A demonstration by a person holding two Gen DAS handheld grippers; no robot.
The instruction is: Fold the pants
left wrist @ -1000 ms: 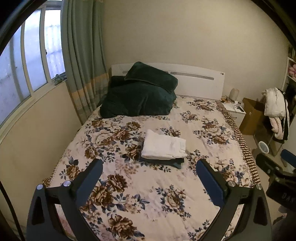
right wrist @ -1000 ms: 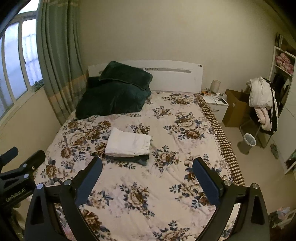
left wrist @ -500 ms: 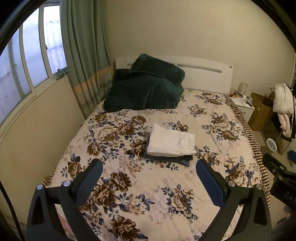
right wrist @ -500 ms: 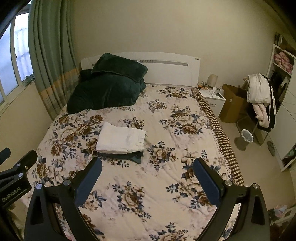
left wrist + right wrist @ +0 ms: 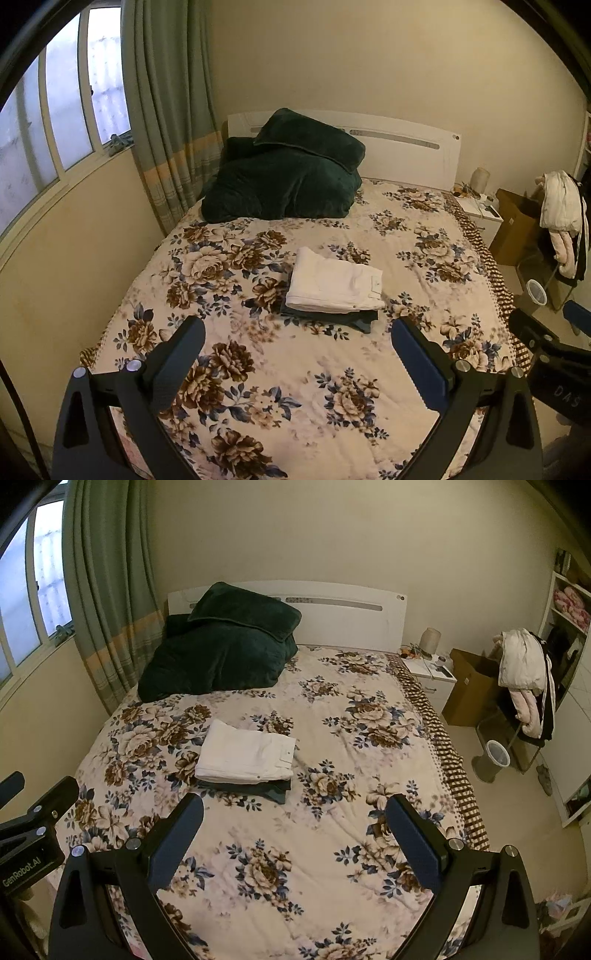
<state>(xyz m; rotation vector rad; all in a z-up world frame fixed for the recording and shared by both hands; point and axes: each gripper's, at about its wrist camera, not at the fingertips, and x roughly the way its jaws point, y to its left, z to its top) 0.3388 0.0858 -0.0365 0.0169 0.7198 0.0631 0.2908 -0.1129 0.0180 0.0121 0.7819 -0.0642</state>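
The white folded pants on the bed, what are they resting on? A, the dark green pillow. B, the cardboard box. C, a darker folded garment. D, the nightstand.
C: the white folded pants lie on a darker folded garment whose edge shows underneath.

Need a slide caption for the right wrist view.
Right gripper open above the floral bedspread, facing folded white pants stacked on a folded dark garment; left gripper at frame edge.

I'm seeing the folded pants point(image 5: 334, 284) lying on top of another folded garment point(image 5: 347, 318) mid-bed point(image 5: 295, 387), far of both my grippers. The pillows point(image 5: 284, 173) are sitting at the far left against the headboard point(image 5: 406, 147). A nightstand point(image 5: 432, 679) is standing right of the bed, a bin point(image 5: 496, 755) nearer.
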